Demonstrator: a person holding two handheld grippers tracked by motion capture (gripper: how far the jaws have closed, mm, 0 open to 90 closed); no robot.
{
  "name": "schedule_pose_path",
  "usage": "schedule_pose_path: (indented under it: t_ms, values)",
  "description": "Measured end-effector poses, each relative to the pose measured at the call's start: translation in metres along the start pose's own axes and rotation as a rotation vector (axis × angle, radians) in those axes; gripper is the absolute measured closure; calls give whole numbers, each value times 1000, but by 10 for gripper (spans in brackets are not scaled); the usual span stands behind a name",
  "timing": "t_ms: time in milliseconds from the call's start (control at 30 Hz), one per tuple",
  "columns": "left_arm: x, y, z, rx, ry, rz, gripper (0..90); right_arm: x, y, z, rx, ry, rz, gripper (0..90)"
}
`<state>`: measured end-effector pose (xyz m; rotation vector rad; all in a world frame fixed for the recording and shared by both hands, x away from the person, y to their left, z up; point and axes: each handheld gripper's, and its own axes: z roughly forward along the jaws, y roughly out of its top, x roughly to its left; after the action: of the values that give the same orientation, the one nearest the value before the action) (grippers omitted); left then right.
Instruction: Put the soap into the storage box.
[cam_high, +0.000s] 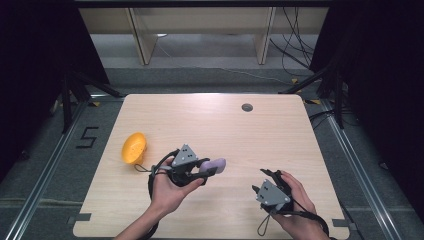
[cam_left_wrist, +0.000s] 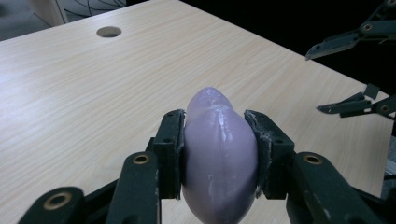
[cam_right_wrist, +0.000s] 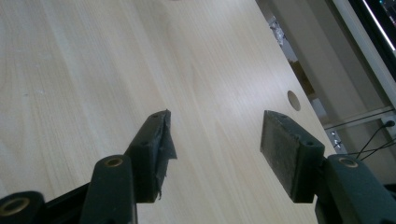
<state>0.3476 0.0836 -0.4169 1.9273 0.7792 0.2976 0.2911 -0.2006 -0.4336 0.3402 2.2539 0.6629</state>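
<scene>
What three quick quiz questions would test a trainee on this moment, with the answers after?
1. True or false: the left gripper is shut on the purple object.
2. Which gripper is open: A left, B right?
3. Fill in: the yellow bowl lies near the table's ____ edge in the high view.

Key: 1 true; 2 B; 3 left.

Worktop (cam_high: 210, 125) in my high view: light wood grain, rounded corners, round cable hole (cam_high: 247, 107) near far edge, right of centre. Orange bowl (cam_high: 133, 148) lies directly on it near left edge, tipped on its side. I see same pale wood and hole (cam_left_wrist: 109, 31) in left gripper view; hole (cam_right_wrist: 293, 100) again in right gripper view.
</scene>
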Motion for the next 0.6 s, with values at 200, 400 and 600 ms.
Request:
schedule_pose_path:
  t_ms: [200, 400, 600]
  values:
    - [8, -6, -8, 4, 30, -3, 588, 0, -3, 0, 12, -13, 30, 441]
    - [13, -11, -17, -11, 75, -16, 588, -2, -6, 0, 16, -15, 50, 442]
    - [19, -13, -28, -17, 112, -17, 588, -3, -8, 1, 22, -9, 49, 440]
